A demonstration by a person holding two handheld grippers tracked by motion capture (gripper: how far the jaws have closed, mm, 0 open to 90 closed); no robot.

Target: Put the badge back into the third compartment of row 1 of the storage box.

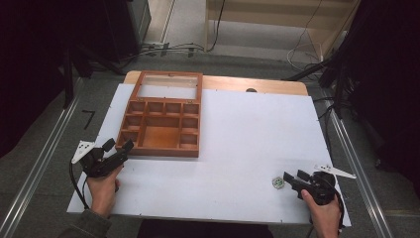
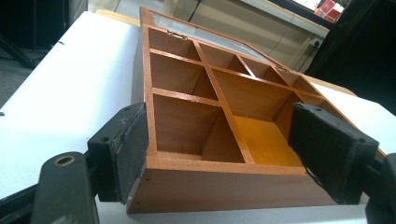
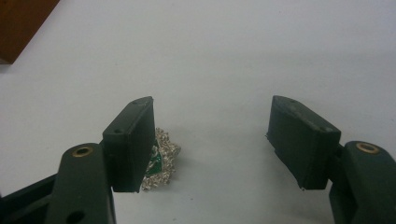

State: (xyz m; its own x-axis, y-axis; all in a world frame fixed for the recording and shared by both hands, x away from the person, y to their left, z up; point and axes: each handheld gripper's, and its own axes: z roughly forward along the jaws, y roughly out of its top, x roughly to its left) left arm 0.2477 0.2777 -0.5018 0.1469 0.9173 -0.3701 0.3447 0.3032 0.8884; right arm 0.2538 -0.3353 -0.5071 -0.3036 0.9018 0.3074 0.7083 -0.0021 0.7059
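- The right gripper is held with its jaws wide; no pad presses on anything. The brooch, a small silvery piece with a green centre, lies at the inner face of the jaw at the lower left of the right gripper view, partly hidden behind it, so whether it is touched cannot be told.
- The jaws are set low over the sheet, probably so that the flat brooch can be pinched from its sides.
- In the high view the brooch lies at the lower right of the sheet, just left of the right gripper, well apart from the box.
- The left gripper is placed with its jaws wide about the near corner of the box; one pad lies against the outer side wall, the other stands inside over the large compartment. No clamping can be seen.
- That placing seems meant to steady the box while the brooch is fetched.
- The box sits at the upper left of the sheet, its glass lid folded back flat, so every compartment is left open from above.
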